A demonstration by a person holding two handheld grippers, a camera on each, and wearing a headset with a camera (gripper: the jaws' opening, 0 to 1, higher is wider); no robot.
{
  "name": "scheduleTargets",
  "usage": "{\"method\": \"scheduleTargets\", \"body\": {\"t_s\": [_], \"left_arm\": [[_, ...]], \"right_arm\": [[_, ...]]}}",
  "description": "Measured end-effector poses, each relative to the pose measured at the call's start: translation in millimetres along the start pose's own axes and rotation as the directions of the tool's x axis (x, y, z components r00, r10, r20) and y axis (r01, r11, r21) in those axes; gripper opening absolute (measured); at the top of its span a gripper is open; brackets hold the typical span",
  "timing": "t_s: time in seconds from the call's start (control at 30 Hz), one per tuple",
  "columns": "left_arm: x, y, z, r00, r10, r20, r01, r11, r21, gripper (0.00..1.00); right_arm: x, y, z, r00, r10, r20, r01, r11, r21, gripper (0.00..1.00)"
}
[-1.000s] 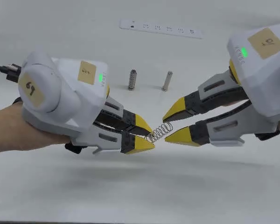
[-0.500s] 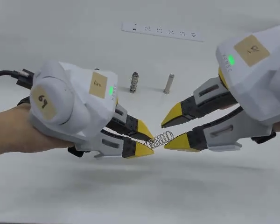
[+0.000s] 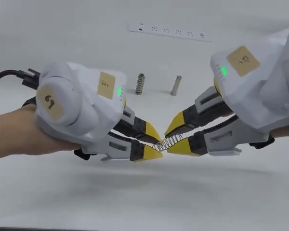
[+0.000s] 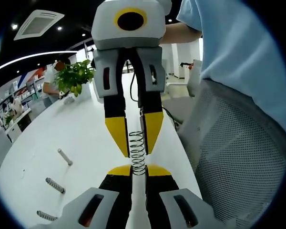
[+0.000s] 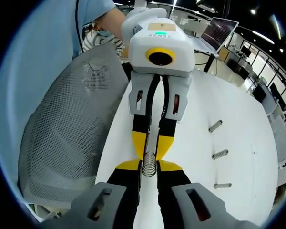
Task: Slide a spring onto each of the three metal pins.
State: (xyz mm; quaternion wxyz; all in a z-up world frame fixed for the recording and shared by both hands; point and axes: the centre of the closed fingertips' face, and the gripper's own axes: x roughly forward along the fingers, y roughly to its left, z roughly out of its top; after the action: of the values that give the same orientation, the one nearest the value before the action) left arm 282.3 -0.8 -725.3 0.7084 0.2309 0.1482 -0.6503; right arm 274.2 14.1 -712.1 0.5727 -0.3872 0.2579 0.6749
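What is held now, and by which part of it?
The left gripper pinches the spring at one end. The right gripper has its jaws around the other end; whether they grip cannot be told.

Bench (image 3: pixel 144 192) front was open. Left gripper (image 3: pixel 156 146) & right gripper (image 3: pixel 169 141) were tip-to-tip, spring (image 3: pixel 166 143) bridging, no way betw. Behind: sprung pin (image 3: pixel 140 83), bare pin (image 3: pixel 176 85) upright, gap betw them; power strip (image 3: pixel 171 32) well back.

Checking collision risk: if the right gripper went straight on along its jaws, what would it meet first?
The thin metal coil spring sits between its jaws; pushing on, the right gripper would likely hit the left gripper, which grips the other end.
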Motion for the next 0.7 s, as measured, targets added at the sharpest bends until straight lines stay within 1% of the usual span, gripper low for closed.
{"method": "scheduleTargets", "body": {"t_s": [0.2, 0.43, 0.7], "left_arm": [[0.9, -0.5, -0.5, 1.0000, -0.002, 0.000, 0.002, 1.000, -0.003, 0.01], [0.8, -0.5, 0.0, 1.0000, -0.004, 0.009, 0.004, 1.000, -0.010, 0.01], [2.6, 0.3, 0.4, 0.9999, 0.003, 0.014, -0.003, 1.000, -0.019, 0.02]], "right_arm": [[2.2, -0.2, -1.1, 1.0000, 0.004, -0.003, -0.004, 1.000, -0.003, 0.09], [2.4, -1.5, -1.2, 1.0000, 0.000, 0.002, 0.000, 1.000, -0.005, 0.08], [2.0, -2.1, -3.7, 1.0000, -0.005, -0.005, 0.005, 1.000, 0.022, 0.08]]}}
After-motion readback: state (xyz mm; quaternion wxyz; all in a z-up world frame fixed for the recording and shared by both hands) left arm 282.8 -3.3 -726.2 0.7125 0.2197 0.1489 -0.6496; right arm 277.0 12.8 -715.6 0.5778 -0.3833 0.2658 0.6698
